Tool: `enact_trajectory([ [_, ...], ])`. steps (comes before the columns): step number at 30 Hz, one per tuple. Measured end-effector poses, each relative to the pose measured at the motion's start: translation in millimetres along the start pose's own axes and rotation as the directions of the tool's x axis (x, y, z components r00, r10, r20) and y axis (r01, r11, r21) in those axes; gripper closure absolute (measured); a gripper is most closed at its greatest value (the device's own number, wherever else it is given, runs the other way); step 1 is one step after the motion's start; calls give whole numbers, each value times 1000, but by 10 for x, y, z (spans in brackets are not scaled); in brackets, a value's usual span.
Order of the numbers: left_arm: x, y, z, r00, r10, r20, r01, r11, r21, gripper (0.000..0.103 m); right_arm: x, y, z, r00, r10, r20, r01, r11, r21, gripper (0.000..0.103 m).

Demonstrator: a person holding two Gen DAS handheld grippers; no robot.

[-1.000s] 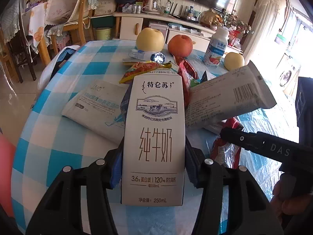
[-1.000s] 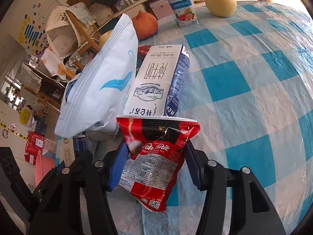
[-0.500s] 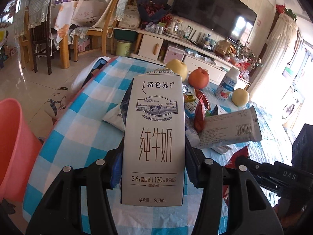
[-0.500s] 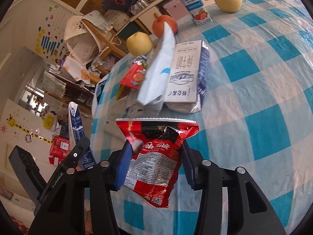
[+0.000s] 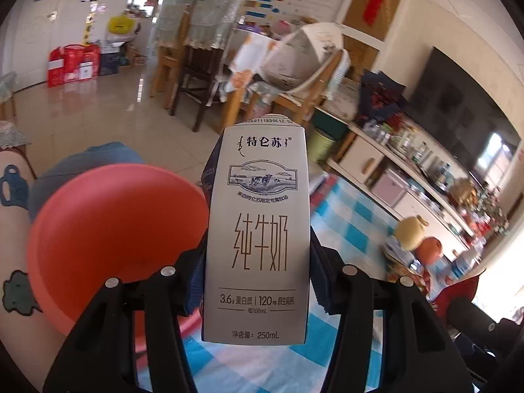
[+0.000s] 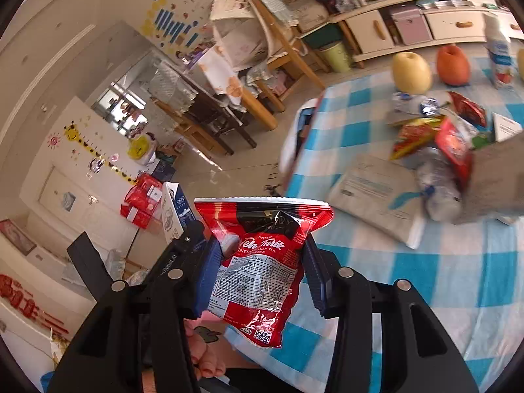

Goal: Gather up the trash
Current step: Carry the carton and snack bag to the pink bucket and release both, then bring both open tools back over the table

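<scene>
The left wrist view alone shows the pink basin (image 5: 108, 229), off the bench edge to the left of the white milk carton (image 5: 257, 229), which stands upright between the pads of the left hand-held gripper (image 5: 257, 281), clamped on both sides. The right wrist view alone shows the heap of litter on the bench (image 6: 442, 268): a flat paper packet (image 6: 376, 196), crumpled red and yellow wrappers (image 6: 435, 137) and a clear plastic bottle (image 6: 439, 180), with a yellow pear (image 6: 411, 72), an orange fruit (image 6: 453, 65) and a small drink bottle (image 6: 499, 55) beyond them. In that view the right hand-held gripper (image 6: 262, 278) pinches a red milk-tea sachet (image 6: 262, 262), its jaws having just narrowed on it; the carton shows again at left, held by the other tool. The bench wears a blue-and-white checked cloth. Around it are a tiled floor, wooden chairs (image 5: 294, 75) draped with cloths, a white sideboard (image 6: 425, 26) and a dark television (image 5: 458, 104) on the wall.
</scene>
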State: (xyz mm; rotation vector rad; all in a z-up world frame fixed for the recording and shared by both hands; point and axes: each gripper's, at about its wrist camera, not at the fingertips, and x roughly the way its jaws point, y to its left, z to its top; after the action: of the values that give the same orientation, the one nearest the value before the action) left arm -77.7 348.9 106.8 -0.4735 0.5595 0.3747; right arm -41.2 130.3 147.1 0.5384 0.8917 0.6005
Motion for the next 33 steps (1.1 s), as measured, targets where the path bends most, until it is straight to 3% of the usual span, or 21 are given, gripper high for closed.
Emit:
enact_trajectory([
  [4,78,464,202,993,119,8,-117,985,-128,48,510,552,82,997,55,-53,-59,994,-89,54],
  [8,164,971,323,976,219,-22,-216,933,-287,48,1021,967,70,993,61,-105,-78,983,-169,54],
  [11,253,1263,355,961,265,-74,-274,891,-363,48,1343,1122,7,988,58,-146,-87,976,-200,54],
  [13,310,1350,331,962,255,-101,-274,883,-381,48,1484,1172,-83,986,30,-162,-67,971,-231,51],
  [16,397,1377,382,959,262,-109,-284,890,-356,42,1625,1149,-165,981,26,-191,-70,972,-226,40],
  [19,360,1378,395,951,302,-71,-308,888,-341,24,1583,1065,-183,986,29,-166,-65,974,-216,28],
  [23,236,1271,332,949,316,3,-299,900,-318,20,1328,969,-140,996,3,-91,-23,975,-223,20],
  [27,146,1143,337,960,262,96,-221,923,-314,15,1006,839,-141,998,-57,-24,49,965,-258,13],
  [33,39,731,304,971,113,209,-74,980,-184,11,443,651,-201,983,-162,84,180,925,-335,11],
])
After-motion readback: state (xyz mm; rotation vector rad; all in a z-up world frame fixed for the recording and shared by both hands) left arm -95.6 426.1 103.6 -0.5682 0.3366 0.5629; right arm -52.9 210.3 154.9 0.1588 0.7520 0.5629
